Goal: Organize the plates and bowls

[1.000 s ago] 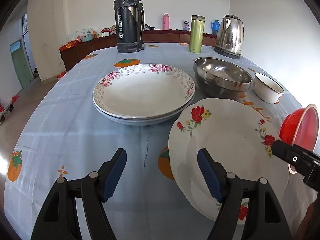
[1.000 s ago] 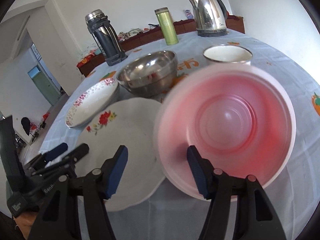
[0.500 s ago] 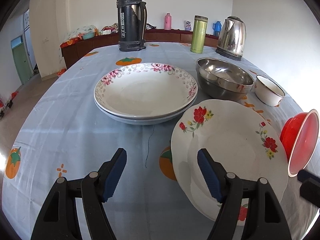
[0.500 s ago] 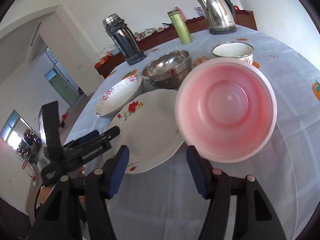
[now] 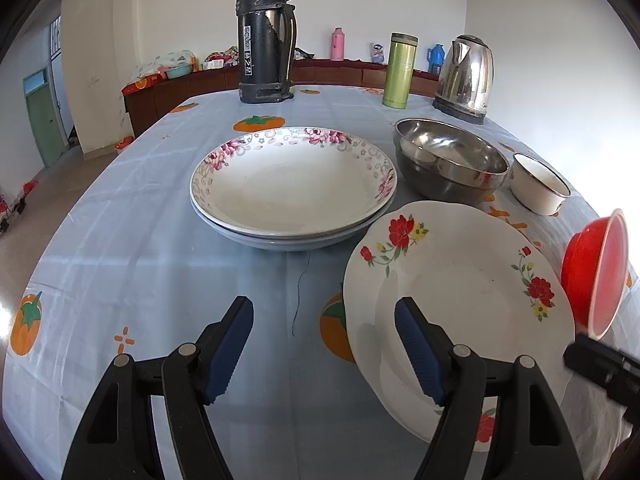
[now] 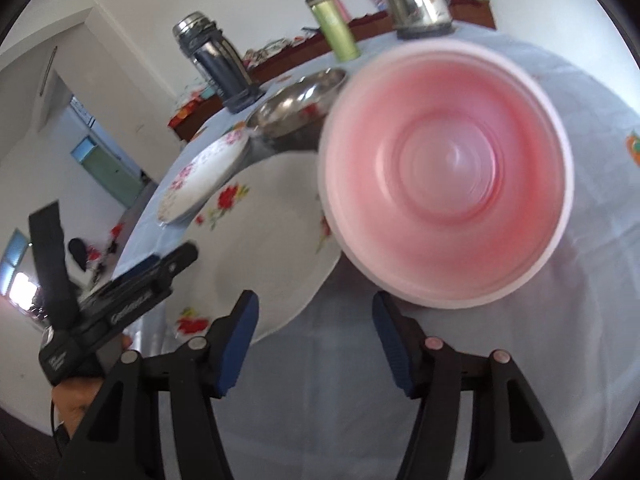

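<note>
A: Where is the bowl (image 6: 448, 176) sitting?
B: Tilting at upper right in the right wrist view; the right gripper (image 6: 316, 340) is gaping below, gripping nothing.
A: Left gripper (image 5: 324, 344)?
B: Gaping too, lower centre; one finger is overlapping the plate (image 5: 460, 280).

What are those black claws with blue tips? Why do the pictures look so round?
They are two-finger grabbers, one in each of a person's hands. A wide-eyed camera on each looks along its fingers, bending the picture. One picture is from the left gripper, one from the right gripper. Both stand open, holding nothing. On the table lie stacked plates, a red-flower plate, a steel bowl and a white bowl. A red bowl tips on its edge just past the right gripper's fingertips.
</note>
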`<state>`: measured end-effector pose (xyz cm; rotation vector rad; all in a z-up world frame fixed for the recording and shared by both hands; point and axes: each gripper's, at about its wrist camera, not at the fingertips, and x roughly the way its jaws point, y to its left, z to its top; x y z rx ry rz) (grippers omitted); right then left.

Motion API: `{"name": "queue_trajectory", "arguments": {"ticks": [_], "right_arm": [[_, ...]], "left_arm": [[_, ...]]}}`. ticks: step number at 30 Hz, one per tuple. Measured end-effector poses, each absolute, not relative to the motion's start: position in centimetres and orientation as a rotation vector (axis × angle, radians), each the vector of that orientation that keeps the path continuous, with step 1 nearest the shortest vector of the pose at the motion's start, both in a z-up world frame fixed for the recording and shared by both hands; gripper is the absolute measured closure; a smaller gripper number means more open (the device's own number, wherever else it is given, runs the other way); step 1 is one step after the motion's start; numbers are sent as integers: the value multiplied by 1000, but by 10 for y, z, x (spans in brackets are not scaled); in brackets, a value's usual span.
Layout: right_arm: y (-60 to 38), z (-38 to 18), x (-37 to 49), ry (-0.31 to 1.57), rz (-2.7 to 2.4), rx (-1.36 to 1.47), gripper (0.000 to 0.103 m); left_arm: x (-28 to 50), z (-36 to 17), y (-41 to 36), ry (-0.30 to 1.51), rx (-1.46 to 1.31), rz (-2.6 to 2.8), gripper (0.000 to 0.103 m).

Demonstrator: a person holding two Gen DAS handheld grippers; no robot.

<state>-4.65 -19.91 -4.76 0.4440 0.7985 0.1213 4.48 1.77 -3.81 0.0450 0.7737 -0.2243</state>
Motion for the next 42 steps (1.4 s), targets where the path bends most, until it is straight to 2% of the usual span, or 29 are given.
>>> {"name": "queue_trajectory", "arguments": {"ticks": [6,20,29,32,38,42], "right_arm": [[-206,-33,-40,752,75,391,42],[-196,-43,-21,776,119,414,42],[-190,-55,1,810,117,418,61],[-192,-56,6,810,123,427,66],[-192,-57,9,793,126,407,65],[-194,-57,8,791,151,425,65]], "left_arm": [[45,-38,17,773,44,-227,28],[53,-43,14,811,24,-244,28],[65,-50,14,865,-33,-282,29],[68,-50,9,867,-17,-286,39],[68,-50,-2,865,1,-340,65],[70,-50,-1,867,-25,-356,65]]}}
